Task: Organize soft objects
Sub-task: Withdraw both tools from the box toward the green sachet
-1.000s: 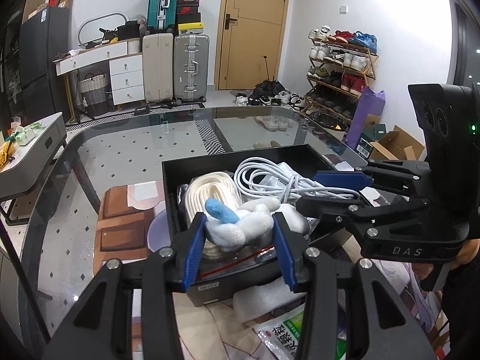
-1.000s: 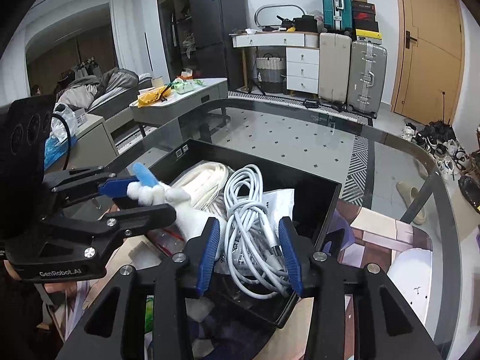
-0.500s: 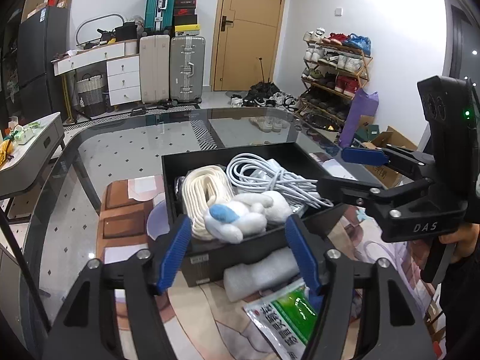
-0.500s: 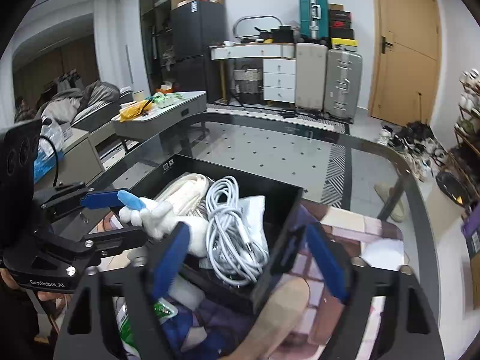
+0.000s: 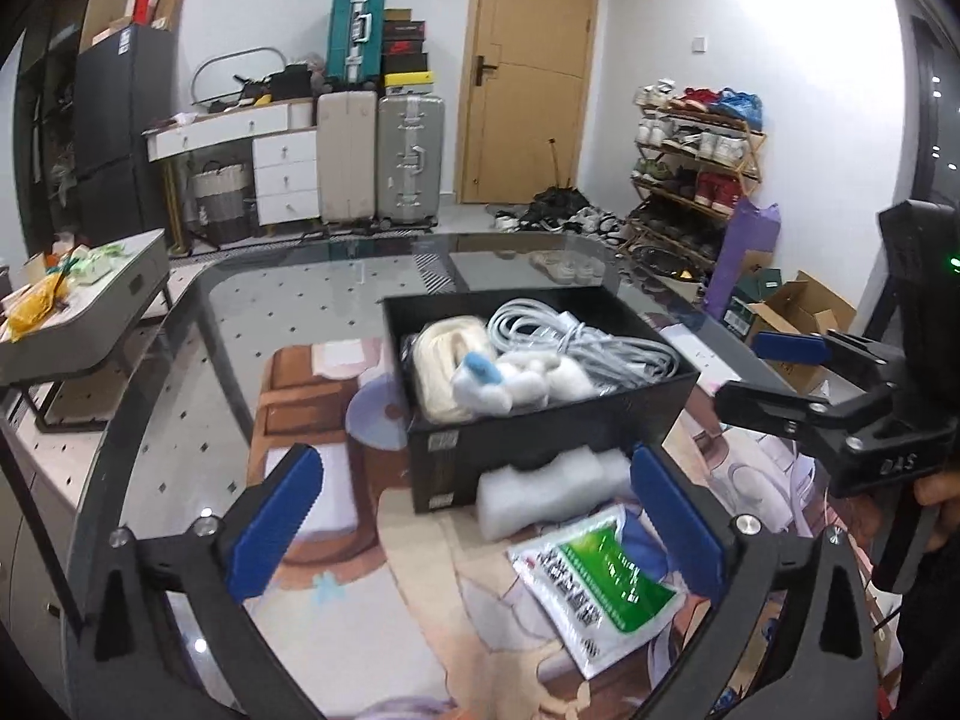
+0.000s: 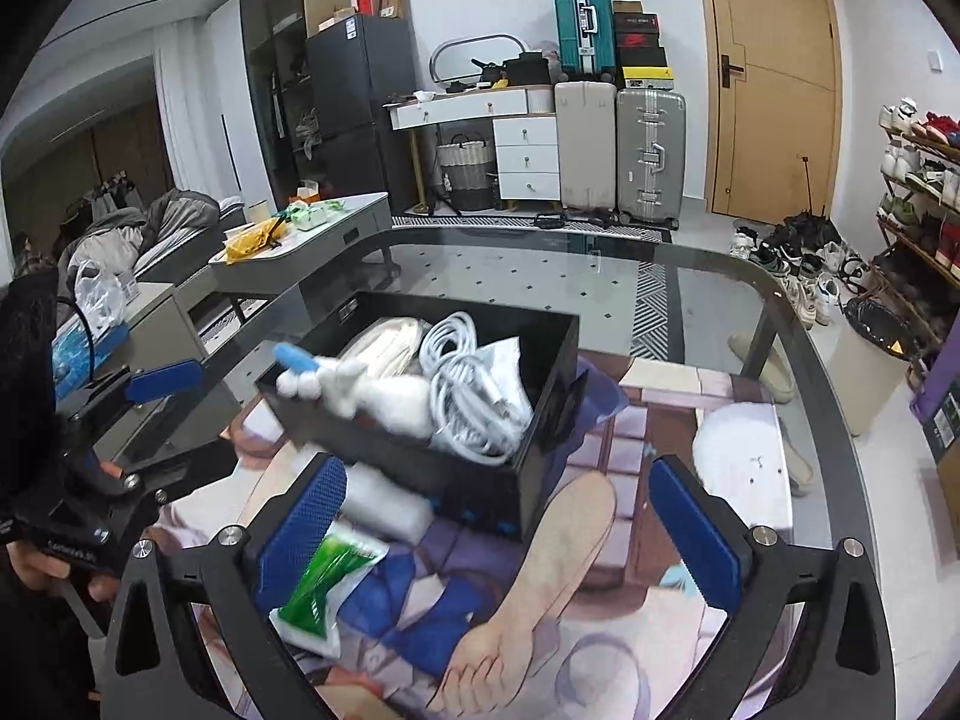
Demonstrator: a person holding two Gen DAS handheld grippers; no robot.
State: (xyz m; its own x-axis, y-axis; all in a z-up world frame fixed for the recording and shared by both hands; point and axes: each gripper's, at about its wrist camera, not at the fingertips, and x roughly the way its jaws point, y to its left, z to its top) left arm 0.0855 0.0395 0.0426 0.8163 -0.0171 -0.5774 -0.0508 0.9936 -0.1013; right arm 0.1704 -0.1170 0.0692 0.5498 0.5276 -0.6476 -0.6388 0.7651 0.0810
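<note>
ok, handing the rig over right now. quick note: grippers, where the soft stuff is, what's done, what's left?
Left gripper: jaws open, empty, short of the box.
Right gripper: jaws open, empty.
In the black box: white plush toy, cream rope coil, white cable bundle.
Left on the mat: white foam piece against the box's near wall, green-and-white packet in front of it.
Likely next: foam piece into the box.

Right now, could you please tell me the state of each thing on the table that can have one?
Left tongs: open, empty.
Right tongs: open, empty.
Black box: lidless, filled.
Plush toy: lying in the box, released.
White cable: coiled, in the box.
Cream rope: bundled, in the box.
Foam pad: outside, against the box's front.
Green packet: flat on the mat, looks sealed.
</note>
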